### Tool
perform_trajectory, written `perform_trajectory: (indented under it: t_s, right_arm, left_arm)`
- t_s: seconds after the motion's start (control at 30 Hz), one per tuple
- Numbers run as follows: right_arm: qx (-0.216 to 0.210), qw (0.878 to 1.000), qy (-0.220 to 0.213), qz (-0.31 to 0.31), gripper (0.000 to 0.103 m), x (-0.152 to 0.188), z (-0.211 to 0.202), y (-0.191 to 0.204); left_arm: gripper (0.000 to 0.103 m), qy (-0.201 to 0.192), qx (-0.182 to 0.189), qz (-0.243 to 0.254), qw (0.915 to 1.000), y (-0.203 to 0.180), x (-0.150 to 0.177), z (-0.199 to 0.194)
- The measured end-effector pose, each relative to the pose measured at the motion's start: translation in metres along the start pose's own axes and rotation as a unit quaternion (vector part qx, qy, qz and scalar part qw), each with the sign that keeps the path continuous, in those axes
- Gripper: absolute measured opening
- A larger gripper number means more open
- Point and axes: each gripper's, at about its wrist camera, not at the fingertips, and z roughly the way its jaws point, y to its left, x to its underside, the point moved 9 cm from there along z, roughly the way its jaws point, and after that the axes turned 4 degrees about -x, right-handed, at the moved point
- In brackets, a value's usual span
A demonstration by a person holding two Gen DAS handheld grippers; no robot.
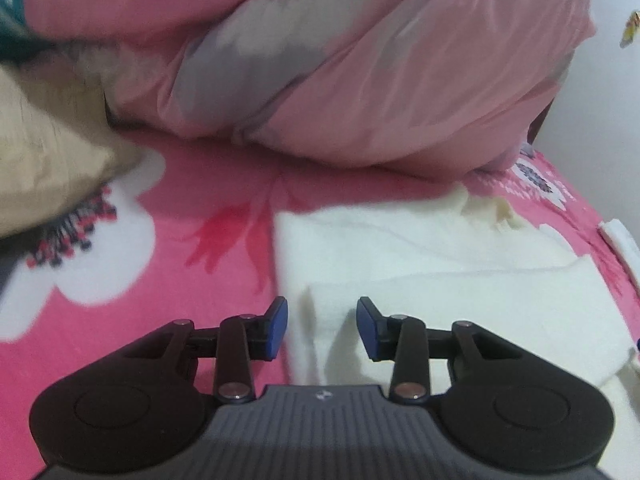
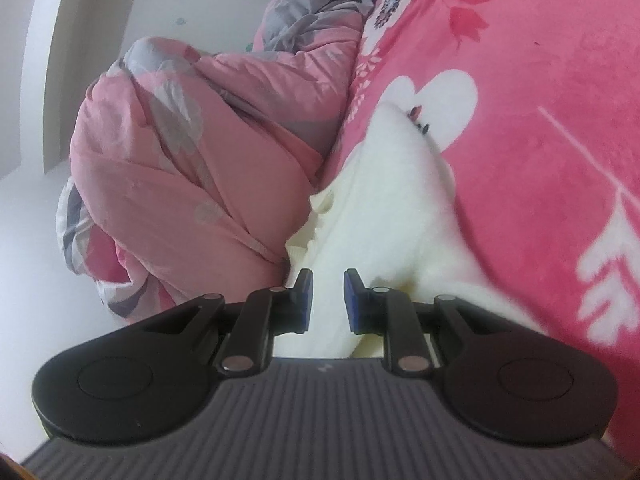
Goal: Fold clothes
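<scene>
— Garment status?
— White garment (image 1: pixel 460 264) lies partly folded on the bed (image 1: pixel 224 208); final folds outstanding.
— Jaws?
— Left gripper (image 1: pixel 322 328) and right gripper (image 2: pixel 328 300): both part open, empty.

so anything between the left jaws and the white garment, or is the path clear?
Nothing visible blocks it. The left gripper is open right over the near-left part of the white garment, with no cloth pinched. The beige pillow lies off to the left and the pink quilt is bunched behind the garment.
</scene>
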Motion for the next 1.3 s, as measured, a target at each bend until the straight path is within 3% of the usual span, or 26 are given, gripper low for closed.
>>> perform_trajectory:
  t_s: [0.23,0.33,0.37,0.63,0.83,1.0,1.2,1.3]
  right_arm:
    - [-0.005,1.000,0.004,-0.004,0.017,-0.003,0.000,-0.005]
    - [0.000,1.000,0.005,-0.012,0.017,-0.002,-0.002,-0.005]
    - [0.005,1.000,0.005,-0.015,0.017,-0.002,-0.003,-0.005]
    - [0.029,0.999,-0.009,-0.037,0.017,-0.004,-0.011,-0.003]
    - [0.038,0.998,-0.016,-0.039,0.017,-0.008,-0.016,-0.010]
    - [0.046,0.997,-0.029,-0.049,0.017,-0.016,-0.025,-0.012]
    - [0.073,0.996,-0.047,-0.032,0.017,-0.020,-0.036,-0.033]
    - [0.085,0.995,-0.048,-0.038,0.017,-0.022,-0.039,-0.035]
  left_arm:
    - [0.038,0.004,-0.014,0.031,0.9994,-0.011,0.001,0.016]
    - [0.022,-0.004,-0.027,0.021,0.9994,-0.010,0.001,0.015]
    - [0.008,-0.007,-0.033,0.017,0.9993,-0.009,0.001,0.014]
    - [0.005,-0.067,-0.047,-0.021,0.9964,-0.002,-0.010,-0.012]
    - [0.005,-0.054,-0.060,-0.031,0.9962,0.009,-0.004,-0.006]
    - [0.005,-0.080,-0.057,-0.025,0.9948,0.004,-0.016,-0.016]
    - [0.005,-0.019,-0.073,-0.019,0.9970,0.011,0.005,0.012]
    - [0.008,-0.022,-0.085,0.009,0.9961,0.008,0.011,0.011]
